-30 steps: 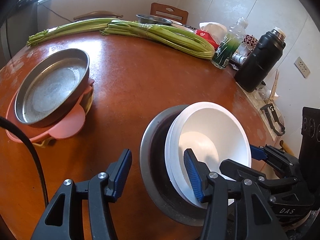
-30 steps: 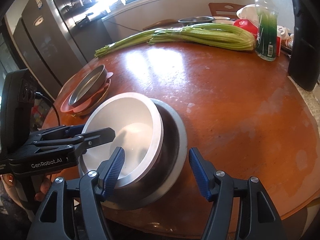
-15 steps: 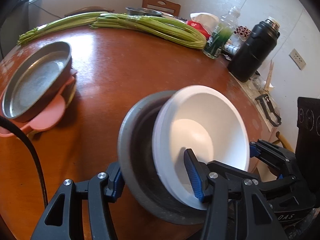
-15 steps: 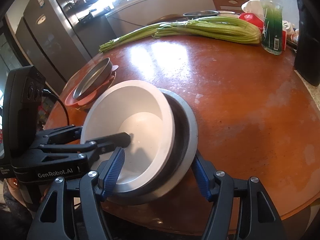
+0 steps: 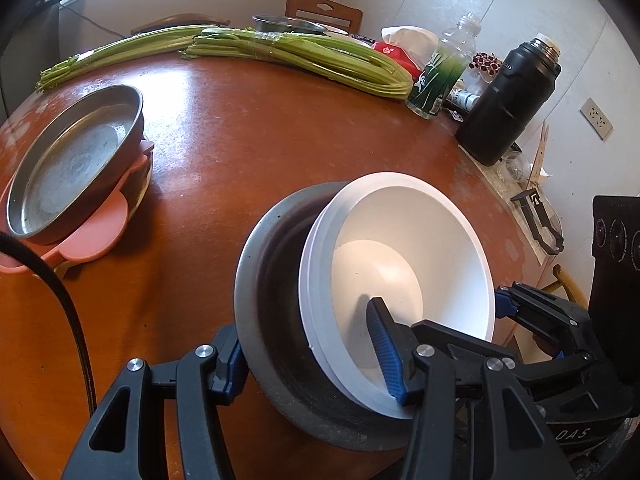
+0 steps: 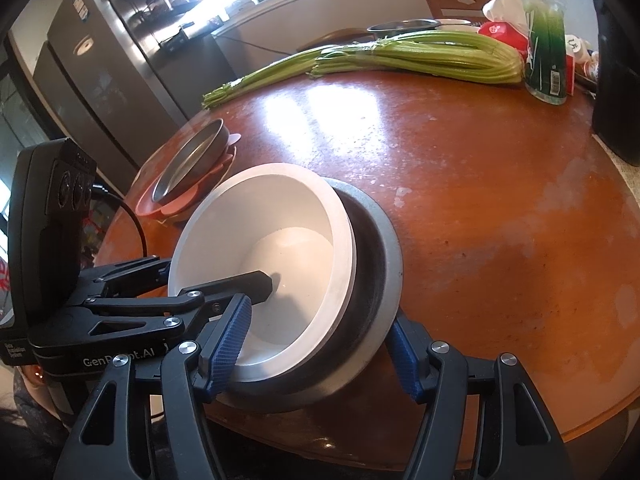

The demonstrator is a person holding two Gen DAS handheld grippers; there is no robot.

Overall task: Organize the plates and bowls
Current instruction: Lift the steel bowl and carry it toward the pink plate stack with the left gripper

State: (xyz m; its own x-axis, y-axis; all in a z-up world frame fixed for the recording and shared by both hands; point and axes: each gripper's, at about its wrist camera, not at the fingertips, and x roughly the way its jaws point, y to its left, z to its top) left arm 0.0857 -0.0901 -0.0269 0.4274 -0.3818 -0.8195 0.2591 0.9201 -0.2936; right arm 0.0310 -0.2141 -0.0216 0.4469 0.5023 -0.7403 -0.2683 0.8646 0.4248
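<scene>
While sunlight glares off the round brown table [image 5: 248, 152], celery [image 5: 312, 58], a green bottle [image 5: 438, 76] and a black flask [image 5: 510, 100] line its far edge. Only the right wrist view shows the steel fridge [image 6: 116, 52] and window; only the left shows the wall socket [image 5: 596, 118]. At the near edge a white bowl [image 5: 404, 264] sits tilted inside a grey metal bowl [image 5: 276, 280]. The left gripper [image 5: 312, 344] clamps both rims, one finger inside the white bowl. The right gripper [image 6: 320, 348] grasps them likewise. A metal dish [image 5: 76, 160] rests on pink plates [image 5: 100, 232] at the left.
</scene>
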